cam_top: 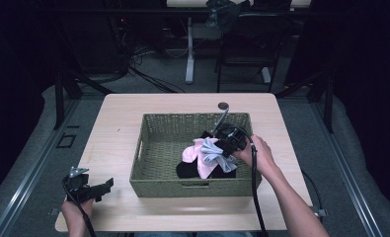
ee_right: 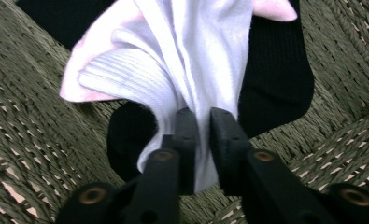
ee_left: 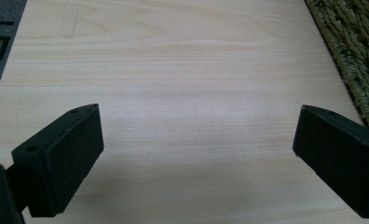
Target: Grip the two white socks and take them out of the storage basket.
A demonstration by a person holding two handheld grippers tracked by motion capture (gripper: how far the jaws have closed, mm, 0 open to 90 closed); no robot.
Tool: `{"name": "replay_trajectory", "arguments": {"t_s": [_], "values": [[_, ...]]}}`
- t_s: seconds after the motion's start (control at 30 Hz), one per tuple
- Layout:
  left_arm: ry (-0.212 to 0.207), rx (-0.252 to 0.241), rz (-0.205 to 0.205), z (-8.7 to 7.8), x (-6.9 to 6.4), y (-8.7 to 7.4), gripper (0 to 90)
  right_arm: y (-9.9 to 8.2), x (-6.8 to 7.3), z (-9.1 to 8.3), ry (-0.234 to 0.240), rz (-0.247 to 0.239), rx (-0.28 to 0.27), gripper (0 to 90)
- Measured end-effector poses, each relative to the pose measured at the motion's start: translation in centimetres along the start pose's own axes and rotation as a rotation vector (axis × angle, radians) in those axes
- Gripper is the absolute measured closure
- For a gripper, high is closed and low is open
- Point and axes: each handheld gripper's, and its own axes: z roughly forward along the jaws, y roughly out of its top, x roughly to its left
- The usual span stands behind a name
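A woven green basket point(cam_top: 155, 148) stands mid-table and holds a white sock point(cam_top: 213, 154), a pink sock point(cam_top: 192, 150) and black socks point(cam_top: 187, 170). My right gripper point(cam_top: 221, 148) reaches into the basket from the right. In the right gripper view its jaws are pinched on the white sock point(ee_right: 191, 70), with the right gripper point(ee_right: 203, 135) shut on a fold of it; pink sock point(ee_right: 86, 56) and black sock point(ee_right: 275, 79) lie beneath. My left gripper point(cam_top: 101, 190) rests open near the table's front left corner, left gripper point(ee_left: 196, 140) over bare wood.
The basket's wall point(ee_left: 355, 56) lies at the right edge of the left gripper view. A small dark round disc point(cam_top: 223, 105) sits on the table behind the basket. Table edges, chair legs and cables lie beyond.
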Motion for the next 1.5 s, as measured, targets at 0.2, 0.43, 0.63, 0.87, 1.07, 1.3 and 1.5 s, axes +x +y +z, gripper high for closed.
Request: {"name": "replay_trajectory", "arguments": {"t_s": [0.2,0.43,0.63,0.87,1.07,1.3,1.5], "values": [[0.000,0.001,0.000,0.0,0.0,0.0,1.9,0.0,-0.4,-0.5,-0.015,0.000,0.006,84.5],[0.002,0.000,0.000,0.0,0.0,0.0,1.9,0.2,-0.9,-2.1,-0.031,0.007,-0.013,84.7],[-0.001,0.002,0.002,0.0,0.0,0.0,1.9,0.3,-1.3,-3.6,-0.036,0.017,-0.032,84.9],[-0.001,0.002,0.002,0.0,0.0,0.0,1.9,0.5,-1.5,-4.9,-0.050,0.020,-0.045,85.0],[0.001,0.002,0.002,0.0,-0.1,0.0,2.0,0.8,-1.5,-5.9,-0.058,0.024,-0.068,85.0],[0.003,0.003,0.002,0.0,0.0,0.0,2.0,0.9,-1.9,-7.1,-0.073,0.032,-0.084,85.1],[0.004,0.001,0.001,-0.1,0.0,0.0,2.0,1.3,-1.9,-8.2,-0.080,0.034,-0.104,85.0]]}}
